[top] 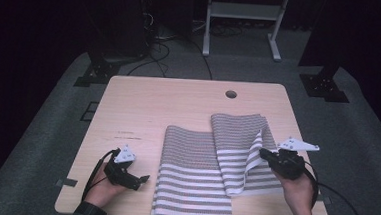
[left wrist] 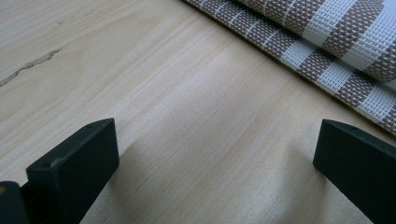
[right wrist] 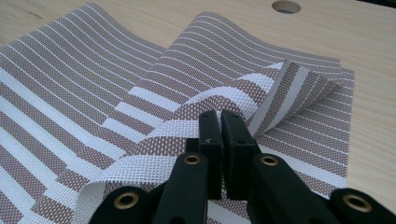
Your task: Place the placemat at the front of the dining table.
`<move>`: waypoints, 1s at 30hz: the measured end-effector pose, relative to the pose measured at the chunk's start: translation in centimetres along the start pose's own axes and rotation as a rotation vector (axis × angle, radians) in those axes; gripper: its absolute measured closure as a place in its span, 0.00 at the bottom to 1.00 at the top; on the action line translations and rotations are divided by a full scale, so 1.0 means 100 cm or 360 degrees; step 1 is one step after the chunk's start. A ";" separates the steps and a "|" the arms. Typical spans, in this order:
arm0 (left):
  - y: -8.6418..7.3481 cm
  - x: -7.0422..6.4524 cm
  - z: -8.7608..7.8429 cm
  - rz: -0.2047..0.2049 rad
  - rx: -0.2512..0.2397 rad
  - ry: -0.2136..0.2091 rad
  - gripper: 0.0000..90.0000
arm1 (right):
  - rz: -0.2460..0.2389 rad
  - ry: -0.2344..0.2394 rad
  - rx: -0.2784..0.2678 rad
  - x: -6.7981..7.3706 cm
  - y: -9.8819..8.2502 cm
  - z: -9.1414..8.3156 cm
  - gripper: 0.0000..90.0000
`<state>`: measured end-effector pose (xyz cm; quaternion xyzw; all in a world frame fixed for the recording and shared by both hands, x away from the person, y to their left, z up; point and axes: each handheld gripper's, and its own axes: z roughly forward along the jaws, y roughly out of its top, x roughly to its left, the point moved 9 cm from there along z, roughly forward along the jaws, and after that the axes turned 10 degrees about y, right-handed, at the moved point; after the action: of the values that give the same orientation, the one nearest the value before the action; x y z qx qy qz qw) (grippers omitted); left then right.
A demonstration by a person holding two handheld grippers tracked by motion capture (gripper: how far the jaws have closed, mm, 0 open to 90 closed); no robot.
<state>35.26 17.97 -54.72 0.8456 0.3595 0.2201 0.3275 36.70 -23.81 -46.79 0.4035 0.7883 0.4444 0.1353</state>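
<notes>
2 striped woven mats lie on the pale wooden counter, the right mat overlapping the edge of the left mat. The right claw is clamped on the right mat's near edge, lifting it so the weave curls back over itself toward the counter's middle. The left claw rests low over bare wood just beside the left mat, jaws spread wide with nothing between them. To fold cleanly, the lifted edge looks best carried straight across, stripes kept parallel, and lowered flat before release; the idle claw could pin the mat if it slides. No containers stand on the counter; only a round cable hole marks its far side.
</notes>
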 end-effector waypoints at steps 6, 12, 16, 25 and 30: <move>0.000 0.000 0.000 0.0001 -0.0001 -0.0001 0.00 | -0.0018 0.0024 0.0031 0.001 0.001 0.014 0.97; 0.000 0.000 0.000 0.0001 -0.0001 -0.0001 0.00 | -0.0036 0.0048 0.0047 0.004 0.003 0.024 0.97; 0.000 0.000 0.000 0.0001 -0.0001 -0.0002 0.00 | -0.0037 0.0068 0.0052 0.006 0.005 0.033 0.97; 0.000 0.000 0.000 0.0003 -0.0001 -0.0003 0.00 | -0.0039 0.0109 0.0055 0.011 0.009 0.045 0.97; 0.000 0.000 0.000 0.0007 0.0001 -0.0003 0.00 | -0.0055 0.0123 0.0060 0.016 0.014 0.051 0.97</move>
<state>35.28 17.98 -54.72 0.8467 0.3575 0.2199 0.3270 39.31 -19.18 -48.38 0.3749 0.8081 0.4422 0.1046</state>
